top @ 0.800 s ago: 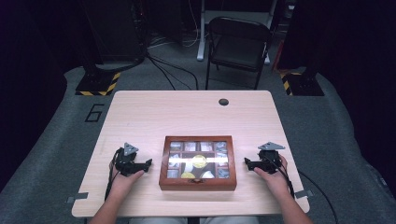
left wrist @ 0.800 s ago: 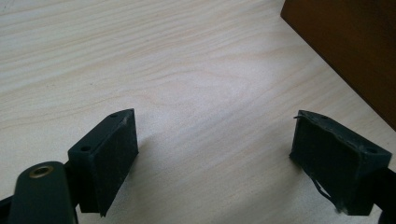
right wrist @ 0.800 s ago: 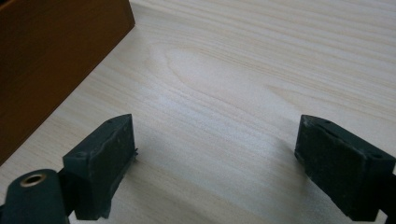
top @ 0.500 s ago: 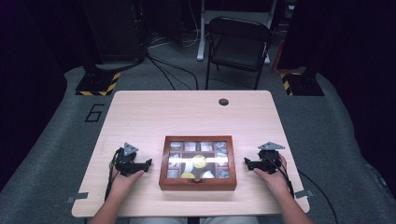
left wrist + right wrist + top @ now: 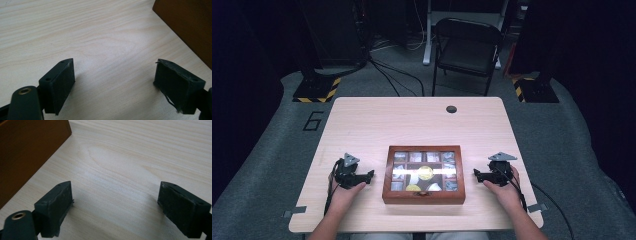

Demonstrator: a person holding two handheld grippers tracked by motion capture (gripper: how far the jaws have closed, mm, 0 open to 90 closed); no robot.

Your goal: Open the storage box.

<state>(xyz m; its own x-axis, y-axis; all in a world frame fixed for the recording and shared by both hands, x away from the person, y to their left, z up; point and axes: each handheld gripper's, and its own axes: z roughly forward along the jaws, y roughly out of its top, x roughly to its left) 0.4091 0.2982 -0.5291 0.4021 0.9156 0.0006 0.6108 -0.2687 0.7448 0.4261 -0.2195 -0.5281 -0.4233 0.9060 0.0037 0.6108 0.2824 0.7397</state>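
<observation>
A brown wooden box (image 5: 424, 174) with a glass lid lies shut near the table's front edge; small items show through the glass in its compartments. My left gripper (image 5: 371, 174) rests on the table just left of the box, its jaws open and empty (image 5: 113, 77), with the box's side (image 5: 190, 27) at the upper right. On the other side my right gripper (image 5: 476, 173) rests beside the box, also open with bare table between its jaws (image 5: 115, 202); the box's wall (image 5: 25, 152) stands at the left.
The light wooden table (image 5: 412, 125) has a round cable hole (image 5: 451, 109) near its far edge. A black folding chair (image 5: 467, 47) stands behind the table. Cables and stand bases lie on the grey floor beyond.
</observation>
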